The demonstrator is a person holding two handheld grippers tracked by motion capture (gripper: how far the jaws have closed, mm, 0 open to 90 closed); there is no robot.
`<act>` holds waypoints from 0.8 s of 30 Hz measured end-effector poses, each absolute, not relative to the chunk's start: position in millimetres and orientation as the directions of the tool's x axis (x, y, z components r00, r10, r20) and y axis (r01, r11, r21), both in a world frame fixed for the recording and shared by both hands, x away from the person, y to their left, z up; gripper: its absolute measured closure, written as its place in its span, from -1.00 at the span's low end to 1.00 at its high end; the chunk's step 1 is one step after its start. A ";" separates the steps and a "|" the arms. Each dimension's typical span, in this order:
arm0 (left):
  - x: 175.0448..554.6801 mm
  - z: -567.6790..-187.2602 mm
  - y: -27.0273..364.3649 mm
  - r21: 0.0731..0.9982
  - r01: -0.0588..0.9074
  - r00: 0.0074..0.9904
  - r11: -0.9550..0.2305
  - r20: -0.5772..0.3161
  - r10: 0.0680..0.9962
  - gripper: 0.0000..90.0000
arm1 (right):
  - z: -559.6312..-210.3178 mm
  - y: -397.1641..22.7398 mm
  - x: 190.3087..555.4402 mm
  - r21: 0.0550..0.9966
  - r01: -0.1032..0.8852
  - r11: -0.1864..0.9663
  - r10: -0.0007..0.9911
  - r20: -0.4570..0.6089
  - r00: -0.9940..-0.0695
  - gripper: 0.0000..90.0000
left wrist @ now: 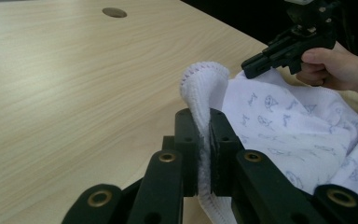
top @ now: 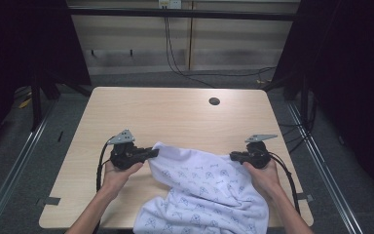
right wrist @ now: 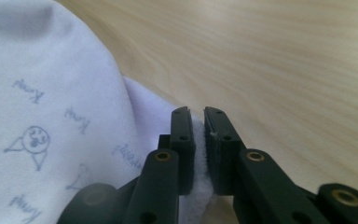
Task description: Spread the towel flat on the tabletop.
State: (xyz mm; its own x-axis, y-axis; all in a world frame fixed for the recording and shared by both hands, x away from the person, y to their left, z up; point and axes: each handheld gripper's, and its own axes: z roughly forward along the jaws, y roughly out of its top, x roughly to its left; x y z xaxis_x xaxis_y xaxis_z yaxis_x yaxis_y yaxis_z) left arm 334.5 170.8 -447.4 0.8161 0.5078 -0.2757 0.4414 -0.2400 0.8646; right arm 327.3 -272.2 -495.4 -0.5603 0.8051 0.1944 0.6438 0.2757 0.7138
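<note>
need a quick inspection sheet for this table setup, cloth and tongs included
surface: light wood table, round grommet hole near the far edge
job's things: white printed cloth, spread toward the near edge and hanging over it, one hemmed corner lifted
clutter: nothing seen
grippers: left tongs shut on the cloth's hem; right tongs shut on its other edge
cables: a black cable trails from the left tongs, more run across the floor behind
surroundings: grey floor, metal rails either side, pale panelled wall behind
</note>
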 end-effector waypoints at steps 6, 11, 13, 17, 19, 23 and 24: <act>334.5 -418.4 176.4 0.901 0.385 0.832 -0.200 -0.245 0.497 0.89 | -439.8 -292.1 311.6 0.845 0.517 0.139 0.805 0.208 -0.555 0.87; 346.7 -380.9 184.3 0.933 0.328 0.824 -0.151 -0.204 0.528 0.89 | -388.4 -301.2 310.4 0.895 0.428 0.124 0.813 0.156 -0.562 0.87; 351.3 -364.1 189.2 0.949 0.296 0.819 -0.111 -0.193 0.541 0.89 | -369.5 -304.7 312.6 0.914 0.394 0.098 0.810 0.156 -0.565 0.87; 355.2 -332.4 197.5 0.968 0.239 0.814 -0.081 -0.154 0.560 0.89 | -338.4 -302.8 321.2 0.938 0.339 0.073 0.806 0.145 -0.574 0.87; 356.5 -319.2 202.6 0.974 0.216 0.803 -0.070 -0.137 0.580 0.89 | -325.6 -296.5 327.3 0.945 0.316 0.081 0.802 0.126 -0.584 0.88; 369.4 -294.6 211.4 0.981 0.185 0.778 -0.065 -0.106 0.619 0.89 | -300.8 -285.5 346.5 0.956 0.284 0.074 0.798 0.114 -0.592 0.88; 374.8 -290.2 211.5 0.980 0.188 0.770 -0.068 -0.104 0.630 0.89 | -294.7 -283.1 352.2 0.958 0.277 0.069 0.800 0.113 -0.590 0.88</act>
